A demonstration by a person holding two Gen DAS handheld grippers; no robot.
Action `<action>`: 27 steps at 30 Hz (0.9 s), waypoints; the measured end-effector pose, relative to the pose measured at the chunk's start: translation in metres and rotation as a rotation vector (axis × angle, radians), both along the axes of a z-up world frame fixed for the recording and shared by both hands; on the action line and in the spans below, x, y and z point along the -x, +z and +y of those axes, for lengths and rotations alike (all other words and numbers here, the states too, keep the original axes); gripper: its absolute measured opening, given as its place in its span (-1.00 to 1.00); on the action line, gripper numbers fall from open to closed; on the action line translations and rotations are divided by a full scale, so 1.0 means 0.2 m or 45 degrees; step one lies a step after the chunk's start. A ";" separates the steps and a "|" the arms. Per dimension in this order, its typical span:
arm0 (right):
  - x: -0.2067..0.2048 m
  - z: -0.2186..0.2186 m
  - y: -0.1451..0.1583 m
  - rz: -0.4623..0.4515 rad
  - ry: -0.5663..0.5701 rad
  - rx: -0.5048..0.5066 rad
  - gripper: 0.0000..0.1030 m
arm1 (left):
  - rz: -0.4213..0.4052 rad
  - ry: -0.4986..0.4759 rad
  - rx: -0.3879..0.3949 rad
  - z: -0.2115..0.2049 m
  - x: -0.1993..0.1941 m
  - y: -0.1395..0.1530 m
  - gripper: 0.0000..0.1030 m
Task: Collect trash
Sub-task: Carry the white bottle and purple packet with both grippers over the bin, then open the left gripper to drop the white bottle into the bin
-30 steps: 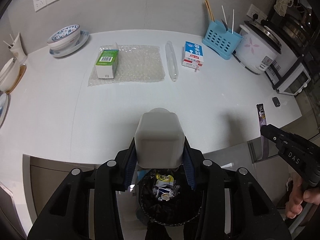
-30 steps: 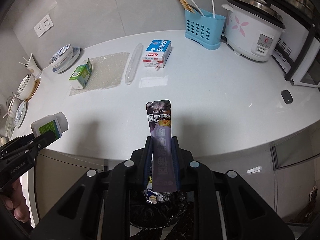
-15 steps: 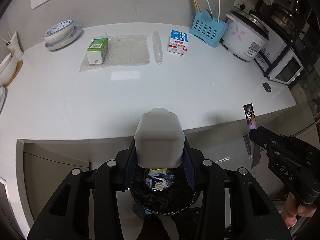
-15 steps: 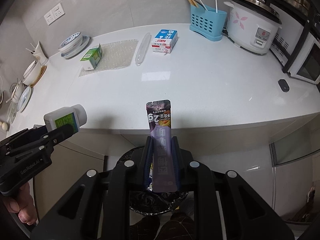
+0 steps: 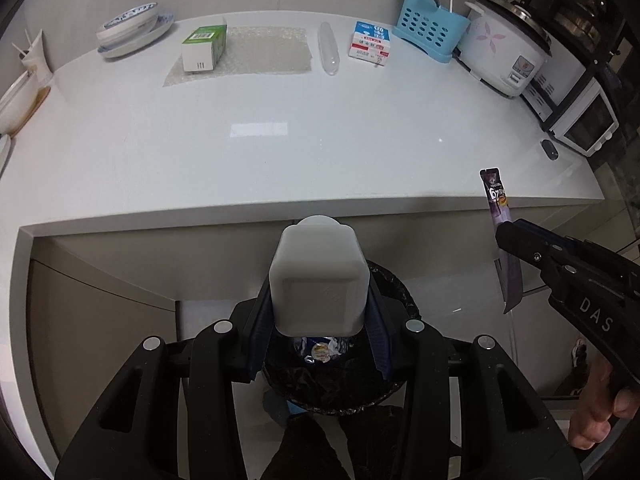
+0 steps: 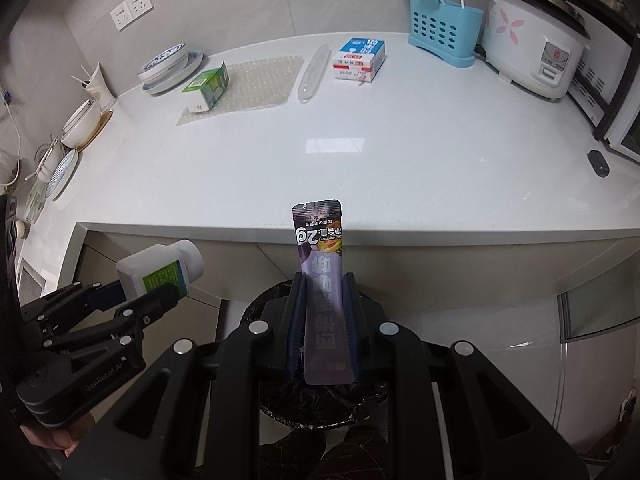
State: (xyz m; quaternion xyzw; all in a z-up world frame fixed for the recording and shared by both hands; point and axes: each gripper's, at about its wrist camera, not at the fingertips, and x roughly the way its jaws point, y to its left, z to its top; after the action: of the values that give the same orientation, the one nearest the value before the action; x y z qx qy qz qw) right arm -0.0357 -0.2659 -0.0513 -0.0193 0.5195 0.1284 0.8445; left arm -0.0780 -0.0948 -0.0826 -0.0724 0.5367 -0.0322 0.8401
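Your left hand-held gripper (image 5: 318, 320) grips a light, stiff plastic bottle (image 5: 316, 276) by its sides; your right hand-held gripper (image 6: 323, 316) pinches a thin, floppy sachet (image 6: 322, 276) low, above the trash bin (image 5: 394, 380).

A wide stretch of white counter (image 5: 260, 132) lies bare from its front edge to the middle. Obstacles stand along the back: stacked bowls (image 5: 130, 30), a green box (image 5: 202, 46) on bubble wrap (image 5: 256, 54), a clear tube (image 5: 329, 50), a blue and red carton (image 5: 370, 42), a blue basket (image 5: 430, 34) and a rice cooker (image 5: 506, 54). A small dark object (image 6: 598, 162) sits near the counter's right end. Below the front edge, the black-lined bin (image 5: 396, 292) stands open-mouthed, with wrappers (image 5: 320, 352) inside.
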 end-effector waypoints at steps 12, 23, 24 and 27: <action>0.06 -0.01 -0.24 0.083 0.016 0.009 -0.65 | 0.047 0.009 0.012 -0.04 0.04 -0.21 -0.21; 0.07 0.00 -0.43 0.141 0.025 0.024 -0.65 | 0.116 -0.003 0.021 -0.07 0.08 -0.43 -0.21; 0.07 -0.01 -0.45 0.151 0.024 0.024 -0.65 | 0.122 -0.004 0.017 -0.07 0.09 -0.45 -0.21; 0.07 -0.01 -0.51 0.181 0.018 0.019 -0.65 | 0.142 0.001 0.010 -0.08 0.09 -0.50 -0.21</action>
State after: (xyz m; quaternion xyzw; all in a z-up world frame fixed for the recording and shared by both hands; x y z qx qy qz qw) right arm -0.0500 -0.2686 -0.1542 -0.0201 0.5790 0.1317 0.8044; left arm -0.0963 -0.1104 -0.1828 -0.0774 0.5825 -0.0300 0.8086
